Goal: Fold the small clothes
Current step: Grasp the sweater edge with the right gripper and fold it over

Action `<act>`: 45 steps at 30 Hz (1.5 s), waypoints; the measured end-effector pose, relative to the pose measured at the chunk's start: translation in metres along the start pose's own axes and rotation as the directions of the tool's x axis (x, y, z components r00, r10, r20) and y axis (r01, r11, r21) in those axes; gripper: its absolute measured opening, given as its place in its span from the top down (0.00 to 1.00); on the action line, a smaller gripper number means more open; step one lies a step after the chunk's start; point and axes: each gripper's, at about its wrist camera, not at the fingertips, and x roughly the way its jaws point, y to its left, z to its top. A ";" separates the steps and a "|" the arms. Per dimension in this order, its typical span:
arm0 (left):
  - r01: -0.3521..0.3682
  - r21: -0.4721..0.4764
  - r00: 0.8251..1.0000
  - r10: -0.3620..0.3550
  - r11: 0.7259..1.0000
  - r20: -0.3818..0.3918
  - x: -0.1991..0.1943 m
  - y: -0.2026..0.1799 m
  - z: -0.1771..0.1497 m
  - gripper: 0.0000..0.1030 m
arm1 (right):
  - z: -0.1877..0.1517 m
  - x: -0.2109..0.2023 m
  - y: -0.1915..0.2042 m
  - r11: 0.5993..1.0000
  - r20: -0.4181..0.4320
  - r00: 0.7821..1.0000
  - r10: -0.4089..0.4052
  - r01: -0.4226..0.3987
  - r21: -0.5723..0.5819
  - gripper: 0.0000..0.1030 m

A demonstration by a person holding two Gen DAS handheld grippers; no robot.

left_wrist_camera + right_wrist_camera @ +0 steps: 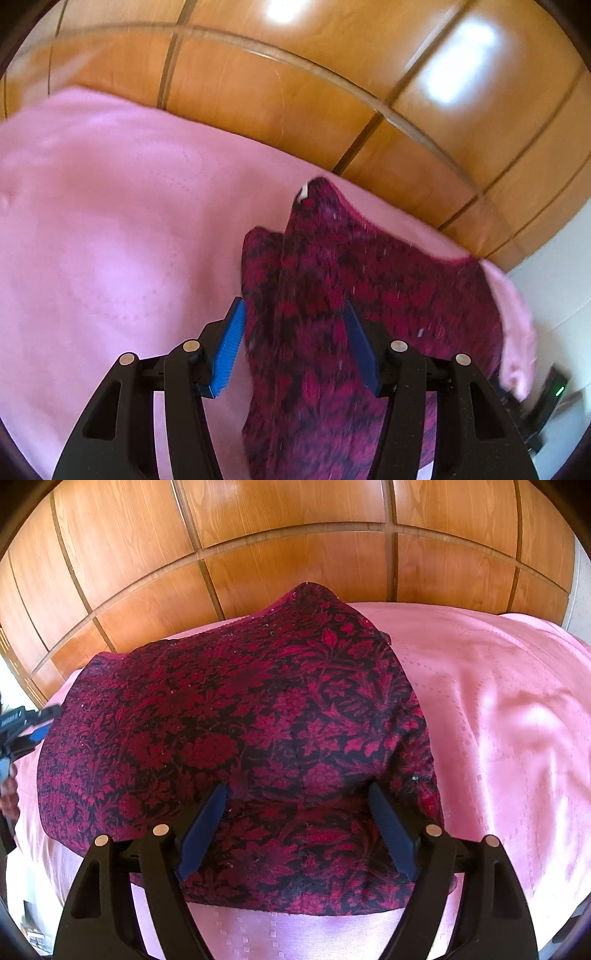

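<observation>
A small dark red garment with a black floral pattern (236,716) lies spread on a pink bedspread (498,720). My right gripper (298,788) hovers over the garment's near part, its jaws wide apart, and the cloth lies flat under them. In the left wrist view, which is blurred, the same garment (332,280) runs between and beneath the blue pads of my left gripper (293,302). Those jaws stand apart, and the left pad (231,347) sits at the cloth's left edge. The right wrist view shows the left gripper (33,720) at the garment's far left side.
A wall of wooden panels (295,535) rises right behind the bed. The bedspread (92,221) reaches wide to the left in the left wrist view. Past the bed's right edge are a white wall and a dark device with a green light (554,395). A hand (7,794) shows at the left rim.
</observation>
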 end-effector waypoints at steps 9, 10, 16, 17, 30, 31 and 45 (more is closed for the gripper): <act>-0.031 -0.021 1.000 0.030 0.999 -0.002 0.016 0.002 0.014 0.90 | -0.001 -0.001 -0.001 1.000 0.004 1.000 0.010 -0.010 0.010 0.22; -0.043 -0.032 0.999 0.043 0.999 -0.008 0.020 0.005 0.013 0.90 | -0.001 -0.001 -0.001 1.000 0.003 1.000 0.014 -0.014 0.013 0.22; -0.137 -0.004 0.991 0.137 0.991 -0.013 0.036 0.002 0.002 0.86 | 0.000 -0.001 -0.006 0.999 -0.005 0.999 0.032 -0.032 0.006 0.21; -0.146 -0.009 0.989 0.146 0.989 -0.004 0.032 0.000 0.003 0.80 | 0.001 -0.002 -0.007 0.999 -0.012 0.999 0.039 -0.039 -0.001 0.21; -0.144 0.137 0.980 0.121 0.980 0.160 -0.036 -0.051 -0.050 0.68 | 0.058 -0.012 -0.107 0.893 0.101 0.933 0.346 -0.360 0.272 0.27; -0.140 0.176 0.982 0.114 0.974 0.151 -0.036 -0.060 -0.058 0.68 | 0.059 0.002 -0.112 0.891 0.074 0.936 0.345 -0.351 0.288 0.27; -0.118 0.302 0.993 0.119 0.946 0.016 0.013 -0.097 -0.092 0.68 | 0.035 0.046 -0.126 0.823 -0.105 0.843 0.527 -0.475 0.312 0.34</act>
